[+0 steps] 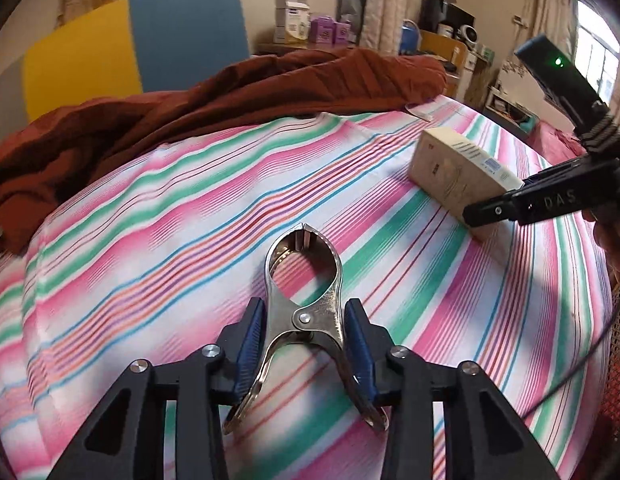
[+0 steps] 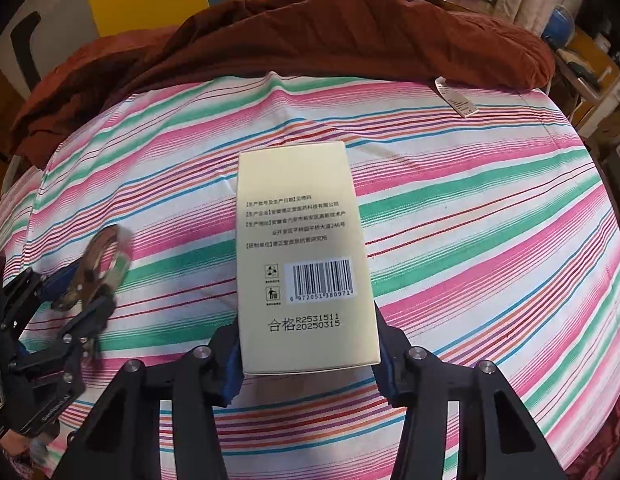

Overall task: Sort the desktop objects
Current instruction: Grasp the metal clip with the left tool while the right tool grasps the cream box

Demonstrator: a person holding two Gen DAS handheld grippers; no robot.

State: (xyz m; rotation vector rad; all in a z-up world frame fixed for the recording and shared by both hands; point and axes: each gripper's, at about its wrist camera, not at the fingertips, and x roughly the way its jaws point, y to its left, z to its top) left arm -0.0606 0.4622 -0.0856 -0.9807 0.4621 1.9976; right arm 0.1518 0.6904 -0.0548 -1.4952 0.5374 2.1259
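left gripper (image 1: 303, 336) clamps clip (image 1: 303, 280), striped cloth (image 1: 149, 240) bare ahead

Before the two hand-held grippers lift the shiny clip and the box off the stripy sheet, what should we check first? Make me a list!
1. Metal clip sits between the left hand-held gripper's blue pads: ok.
2. Pads pressing the clip's handles firmly: cannot tell; they sit against them.
3. Cream box sits between the right hand-held gripper's pads: ok, at the box's near end.
4. Box grip balanced: not ok; most of the box sticks out past the pads, so it may tip.
5. Striped sheet near the clip free of other things: ok.
6. Place to sort them into: cannot tell; none shows in either view.
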